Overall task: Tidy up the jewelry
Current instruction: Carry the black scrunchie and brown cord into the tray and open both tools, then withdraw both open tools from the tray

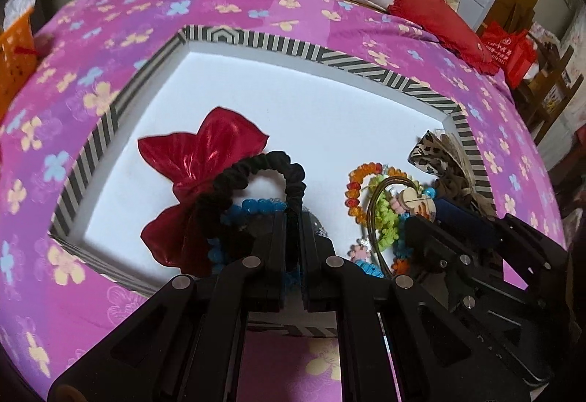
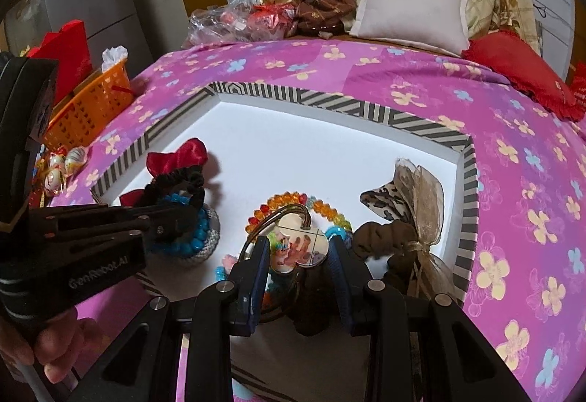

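The left gripper (image 1: 293, 218) is clamped on a black scrunchie (image 1: 289, 174) in the tray (image 1: 256, 39), over a blue bead bracelet (image 1: 256, 206) and just right of the red bow (image 1: 205, 160). The right gripper (image 2: 298, 251) has its fingers apart on either side of a shell pendant (image 2: 300, 237), not gripping it, in front of the amber bead bracelet (image 2: 289, 200). A leopard bow (image 2: 399, 196) and brown scrunchie (image 2: 384, 237) lie in the tray's right corner.
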Available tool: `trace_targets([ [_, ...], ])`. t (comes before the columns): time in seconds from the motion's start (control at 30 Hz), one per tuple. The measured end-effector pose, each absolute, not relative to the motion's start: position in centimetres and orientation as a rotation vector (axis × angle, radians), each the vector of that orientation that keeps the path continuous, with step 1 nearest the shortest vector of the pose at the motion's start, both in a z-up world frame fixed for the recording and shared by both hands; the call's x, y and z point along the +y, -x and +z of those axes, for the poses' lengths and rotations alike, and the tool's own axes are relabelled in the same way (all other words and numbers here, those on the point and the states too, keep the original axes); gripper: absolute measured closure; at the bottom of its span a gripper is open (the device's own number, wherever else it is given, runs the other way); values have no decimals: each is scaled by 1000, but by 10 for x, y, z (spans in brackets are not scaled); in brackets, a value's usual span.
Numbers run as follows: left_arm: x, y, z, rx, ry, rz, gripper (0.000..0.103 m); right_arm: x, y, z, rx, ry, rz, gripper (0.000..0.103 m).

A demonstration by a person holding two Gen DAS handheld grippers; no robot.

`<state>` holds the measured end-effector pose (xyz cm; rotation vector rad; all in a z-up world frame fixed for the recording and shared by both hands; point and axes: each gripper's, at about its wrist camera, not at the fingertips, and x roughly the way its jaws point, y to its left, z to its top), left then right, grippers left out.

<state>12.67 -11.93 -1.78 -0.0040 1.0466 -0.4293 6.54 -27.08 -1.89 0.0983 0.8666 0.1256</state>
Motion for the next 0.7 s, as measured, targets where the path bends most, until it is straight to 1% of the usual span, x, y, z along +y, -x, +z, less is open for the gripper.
trace_targets([
  [0.13,-116,-127,-20,1048,16,-448,99,-271,-66,-20,869,-103,119,71],
  [0.17,-115,-126,-20,1046,18,-453,98,-271,-66,-20,872,-104,116,70],
  [0.2,-115,-126,-19,1044,22,-455,98,-271,-65,-19,874,-107,114,66],
  [0.23,-114,-126,-18,1044,30,-459,98,-271,-64,-18,869,-109,113,56],
  [0.27,-113,-126,-17,1048,35,-461,96,-271,-63,-17,864,-111,114,54],
  [0.33,-112,-126,-14,1050,47,-464,83,-271,-61,-14,859,-113,114,54],
  [0.4,-111,-125,-11,1046,50,-470,74,-271,-58,-12,855,-113,113,54],
  [0.5,-109,-122,-5,1038,52,-472,71,-271,-51,-7,843,-121,111,54],
  [0.63,-104,-113,7,1005,43,-453,58,-273,-39,2,822,-141,100,54],
  [0.7,-101,-105,13,983,28,-433,54,-273,-30,6,814,-151,94,54],
])
